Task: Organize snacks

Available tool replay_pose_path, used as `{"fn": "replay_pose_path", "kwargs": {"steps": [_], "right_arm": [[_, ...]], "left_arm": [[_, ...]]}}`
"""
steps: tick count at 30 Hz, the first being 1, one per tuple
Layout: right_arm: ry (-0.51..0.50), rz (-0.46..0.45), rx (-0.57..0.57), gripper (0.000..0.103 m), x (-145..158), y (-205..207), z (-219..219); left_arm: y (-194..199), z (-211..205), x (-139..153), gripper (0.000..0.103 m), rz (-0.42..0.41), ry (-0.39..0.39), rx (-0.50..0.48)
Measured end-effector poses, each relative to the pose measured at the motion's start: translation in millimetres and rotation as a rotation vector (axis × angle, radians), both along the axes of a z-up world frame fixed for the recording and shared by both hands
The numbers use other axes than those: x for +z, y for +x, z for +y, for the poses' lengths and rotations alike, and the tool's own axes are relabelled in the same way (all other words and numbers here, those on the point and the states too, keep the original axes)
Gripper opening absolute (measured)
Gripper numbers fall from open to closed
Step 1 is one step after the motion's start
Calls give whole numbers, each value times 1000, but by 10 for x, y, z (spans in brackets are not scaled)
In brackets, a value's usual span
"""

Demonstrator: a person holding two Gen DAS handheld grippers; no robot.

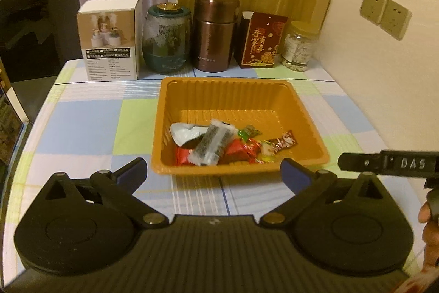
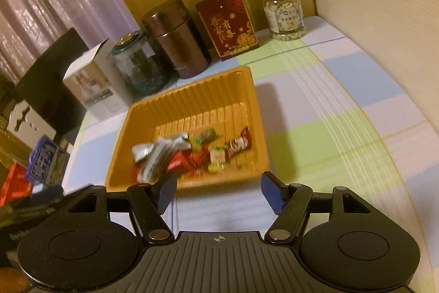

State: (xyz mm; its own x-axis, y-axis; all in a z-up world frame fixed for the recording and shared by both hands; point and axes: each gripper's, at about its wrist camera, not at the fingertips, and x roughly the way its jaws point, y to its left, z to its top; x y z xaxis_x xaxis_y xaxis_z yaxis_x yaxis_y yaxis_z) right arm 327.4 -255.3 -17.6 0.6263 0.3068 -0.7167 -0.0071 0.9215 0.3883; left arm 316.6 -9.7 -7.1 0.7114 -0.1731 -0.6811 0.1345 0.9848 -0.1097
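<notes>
While both claws hang above the near edge of the checked tablecloth [image 1: 82, 128], noted as follows: left gripper [image 1: 214, 173] spread wide, nothing between its two blue pads; right gripper [image 2: 218, 190] likewise spread wide, holding nothing. One orange tray [image 1: 192, 92] toward the middle of the table, just beyond both sets of fingertips. Snacks all heaped at the tray's near side: one long clear packet with dark filling [image 1: 212, 143] lying across the top, one pale silver wrapper [image 1: 182, 132] beneath it toward the left wall, at least two red wrappers [image 1: 238, 150], one green candy [image 1: 248, 131], one brown-and-red bar [image 1: 284, 141] nearest the right wall, one or two small yellowish candies [image 1: 267, 148]; exact count blurred in the right wrist view. Five containers ranked along the far edge, left to right: one white carton [image 1: 111, 40], one teal glass jar [image 1: 166, 39], one brown steel flask [image 1: 215, 32], one red printed box [image 1: 262, 41], one clear jar with a gold lid [image 1: 299, 45] in the far right corner. Two wall sockets [image 1: 385, 13] on the right wall.
</notes>
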Motion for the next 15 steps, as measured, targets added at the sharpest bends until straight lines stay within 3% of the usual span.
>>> {"fn": "replay_pose_path", "kwargs": {"steps": [15], "right_arm": [[-56,-54,12,72,507,-1366,47]], "left_arm": [[-1403,4,470,102,-17,-6,79]]}}
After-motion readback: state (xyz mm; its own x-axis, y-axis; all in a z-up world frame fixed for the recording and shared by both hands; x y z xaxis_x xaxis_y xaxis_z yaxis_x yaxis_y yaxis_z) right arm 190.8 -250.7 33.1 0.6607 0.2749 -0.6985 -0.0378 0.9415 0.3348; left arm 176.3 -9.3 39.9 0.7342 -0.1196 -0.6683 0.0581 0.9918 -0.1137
